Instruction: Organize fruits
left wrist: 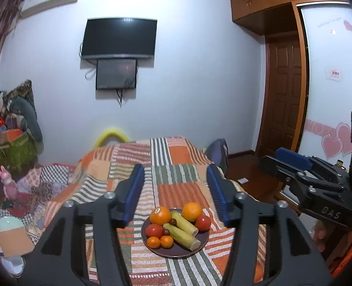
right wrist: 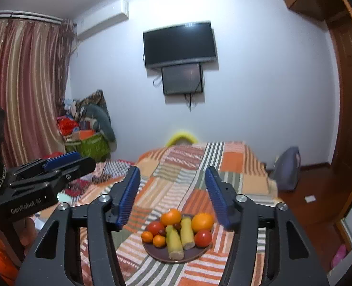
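- While both the left gripper (left wrist: 176, 190) and right gripper (right wrist: 172, 194) hover spread and empty, all fruit sits together on the dark plate (left wrist: 176, 253) on the striped bedspread (left wrist: 176, 166).
- Whether sorting is finished or ahead, I cannot tell.
- Any grasp should squeeze gently: the tomatoes (left wrist: 154, 230) bruise, the oranges (left wrist: 192, 211) roll.

Both grippers, L (left wrist: 176, 190) & R (right wrist: 172, 195), level, side by side, jaws wide apart, nothing between

Both cameras sit side by side above the near end of the bed (left wrist: 176, 157), facing down its length toward the wall television (left wrist: 119, 38). Each looks between its own fingers and shares the nearby fruit plate (right wrist: 160, 252).
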`<state>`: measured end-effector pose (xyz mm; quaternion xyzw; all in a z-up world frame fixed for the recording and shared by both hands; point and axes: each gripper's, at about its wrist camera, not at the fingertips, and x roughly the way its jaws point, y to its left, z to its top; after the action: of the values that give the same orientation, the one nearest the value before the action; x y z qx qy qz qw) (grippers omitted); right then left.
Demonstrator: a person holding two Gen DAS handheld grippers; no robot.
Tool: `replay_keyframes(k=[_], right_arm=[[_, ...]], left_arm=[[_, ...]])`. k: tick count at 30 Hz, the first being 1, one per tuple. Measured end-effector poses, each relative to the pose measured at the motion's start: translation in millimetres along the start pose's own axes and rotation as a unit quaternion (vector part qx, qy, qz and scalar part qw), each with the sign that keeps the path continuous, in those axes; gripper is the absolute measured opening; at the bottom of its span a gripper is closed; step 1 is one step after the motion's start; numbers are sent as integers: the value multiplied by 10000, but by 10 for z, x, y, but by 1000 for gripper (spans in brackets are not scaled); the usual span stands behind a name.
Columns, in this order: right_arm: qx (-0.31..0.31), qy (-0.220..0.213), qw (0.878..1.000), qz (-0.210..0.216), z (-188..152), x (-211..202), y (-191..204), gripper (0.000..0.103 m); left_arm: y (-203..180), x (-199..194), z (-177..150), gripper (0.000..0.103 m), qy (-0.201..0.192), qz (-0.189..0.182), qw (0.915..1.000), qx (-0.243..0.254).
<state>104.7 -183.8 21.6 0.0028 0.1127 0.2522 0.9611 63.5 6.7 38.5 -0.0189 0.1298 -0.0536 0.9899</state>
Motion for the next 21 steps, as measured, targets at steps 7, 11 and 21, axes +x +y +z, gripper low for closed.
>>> replay_keyframes(k=[7, 11, 21], right_arm=[[-30, -320, 9992, -257, -11, -126, 39, 86], [-47, -306, 9989, -344, -46, -138, 76, 91], [-53, -348, 9976, -603, -105, -235, 70, 103]], left_arm=[[-60, -274, 2, 82, -251, 136, 9996, 26], [-36, -346, -22, 89, -285, 177, 9994, -35], [-113, -460, -87, 100, -359, 237, 9991, 61]])
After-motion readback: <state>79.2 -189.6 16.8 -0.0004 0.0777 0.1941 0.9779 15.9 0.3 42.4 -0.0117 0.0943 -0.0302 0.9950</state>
